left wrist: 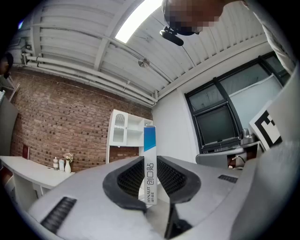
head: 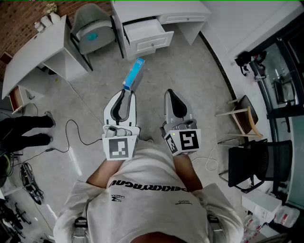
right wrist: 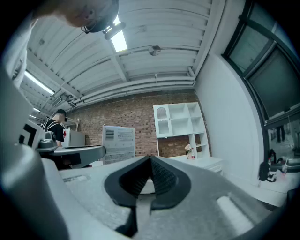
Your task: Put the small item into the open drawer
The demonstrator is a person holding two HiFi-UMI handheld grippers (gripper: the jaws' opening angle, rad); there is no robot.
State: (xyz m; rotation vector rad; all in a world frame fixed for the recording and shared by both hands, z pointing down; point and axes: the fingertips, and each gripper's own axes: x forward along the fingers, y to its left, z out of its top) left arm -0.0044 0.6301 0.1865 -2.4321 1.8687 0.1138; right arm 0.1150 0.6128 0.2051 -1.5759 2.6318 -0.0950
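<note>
A slim blue-and-white box (head: 134,73) sticks out forward from my left gripper (head: 126,93), whose jaws are shut on its lower end. In the left gripper view the box (left wrist: 149,159) stands upright between the ribbed pads (left wrist: 130,177), gripped by my left gripper (left wrist: 150,174). My right gripper (head: 169,93) is held beside it, shut with nothing in it; its jaw tips meet in the right gripper view (right wrist: 150,161). The open white drawer (head: 145,31) juts from the desk (head: 156,8) ahead, well beyond both grippers.
A grey chair (head: 92,31) stands left of the drawer, beside a second white desk (head: 33,52). A wooden chair (head: 244,116) and a black chair (head: 251,161) are at the right. Cables (head: 71,133) and a person's legs (head: 28,130) lie left.
</note>
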